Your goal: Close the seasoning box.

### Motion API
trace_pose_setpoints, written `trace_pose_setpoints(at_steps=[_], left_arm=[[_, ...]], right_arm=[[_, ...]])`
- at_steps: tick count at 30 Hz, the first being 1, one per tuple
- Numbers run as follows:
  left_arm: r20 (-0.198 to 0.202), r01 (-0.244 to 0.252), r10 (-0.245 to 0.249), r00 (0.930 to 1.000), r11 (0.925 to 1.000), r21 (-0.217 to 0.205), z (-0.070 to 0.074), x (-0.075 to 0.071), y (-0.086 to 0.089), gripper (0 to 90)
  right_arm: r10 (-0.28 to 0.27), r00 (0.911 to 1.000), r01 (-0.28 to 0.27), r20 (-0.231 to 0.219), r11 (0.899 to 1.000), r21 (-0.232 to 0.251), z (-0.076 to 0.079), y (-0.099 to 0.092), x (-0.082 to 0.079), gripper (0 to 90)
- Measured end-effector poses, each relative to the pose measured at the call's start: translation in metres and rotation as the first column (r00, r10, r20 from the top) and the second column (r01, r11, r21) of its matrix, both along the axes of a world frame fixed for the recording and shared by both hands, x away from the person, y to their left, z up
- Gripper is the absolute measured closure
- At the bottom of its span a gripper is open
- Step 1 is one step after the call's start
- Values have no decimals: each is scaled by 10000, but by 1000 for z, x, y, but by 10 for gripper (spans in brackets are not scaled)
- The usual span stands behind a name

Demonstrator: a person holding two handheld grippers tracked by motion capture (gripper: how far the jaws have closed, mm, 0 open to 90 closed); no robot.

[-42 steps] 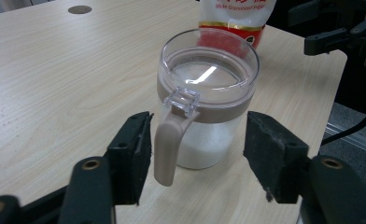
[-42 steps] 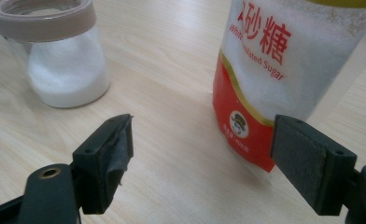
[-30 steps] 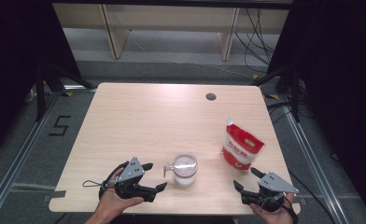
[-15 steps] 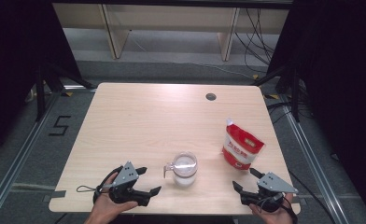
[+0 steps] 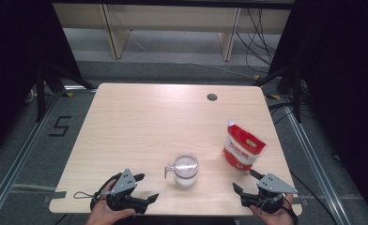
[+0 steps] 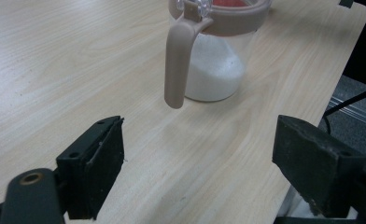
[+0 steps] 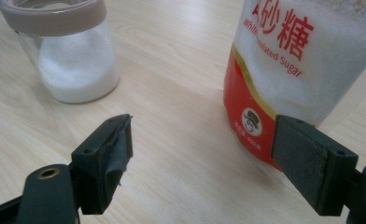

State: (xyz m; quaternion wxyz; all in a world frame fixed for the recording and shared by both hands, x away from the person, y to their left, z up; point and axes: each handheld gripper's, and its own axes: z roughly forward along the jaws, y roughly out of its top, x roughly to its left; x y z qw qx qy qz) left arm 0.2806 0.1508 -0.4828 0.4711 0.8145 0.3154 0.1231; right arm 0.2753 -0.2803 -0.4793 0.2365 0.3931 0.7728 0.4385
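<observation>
Sugar pouch [image 7: 293,70], right gripper view: large red Chinese characters "砂糖" across the white upper part; beneath them, red English print reading "White Granulated Sugar", partly cut off. Red lower band carries a round emblem and small print "400g", barely legible.

Floor [image 5: 32,140], high view: a black "5" marking [image 5: 60,126] left of the table [image 5: 140,122].

Each black gripper [image 5: 147,186] has 2 blocky jaws, grey 3-cornered plate, trailing cable.
</observation>
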Motion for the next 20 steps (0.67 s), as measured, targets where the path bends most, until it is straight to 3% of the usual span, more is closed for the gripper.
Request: trace_pose_setpoints(at_steps=[2,4,7,8,10,14,18,19,20], left_arm=[[43,16,-17,10000,9997,247,-1,-1,2,164],[18,0,0,10000,10000,35,-3,-3,1,164],[9,-54,53,10000,9995,304,-3,-5,2,164],[-5,-57,57,10000,9999,150,-4,-5,1,164],[-91,54,-53,9999,9998,171,-4,-5,1,164],[62,-7,6,10000,10000,72,-5,-5,0,165],[64,15,-16,10000,9996,288,-5,-4,2,164],[70,-62,62,10000,9999,104,-6,-4,2,164],[66,-61,59,10000,9994,327,-6,-3,3,164]], right_arm=[[-72,10000,72,28,10000,-46,0,0,0,218],[-90,10000,90,-1,9999,-49,0,0,-1,218],[-102,9999,102,-123,9999,-20,0,0,-1,217],[-254,9991,257,-334,9996,86,0,2,-3,216],[-42,10000,42,24,9999,-143,-1,-1,1,215],[78,9999,-80,-149,9999,-130,-1,-1,1,214],[-44,9998,41,-200,9999,-151,-2,-1,1,212],[-41,9998,38,-191,9999,-156,-2,-1,1,212],[31,9996,-34,-286,9999,-95,-3,-1,2,211]])
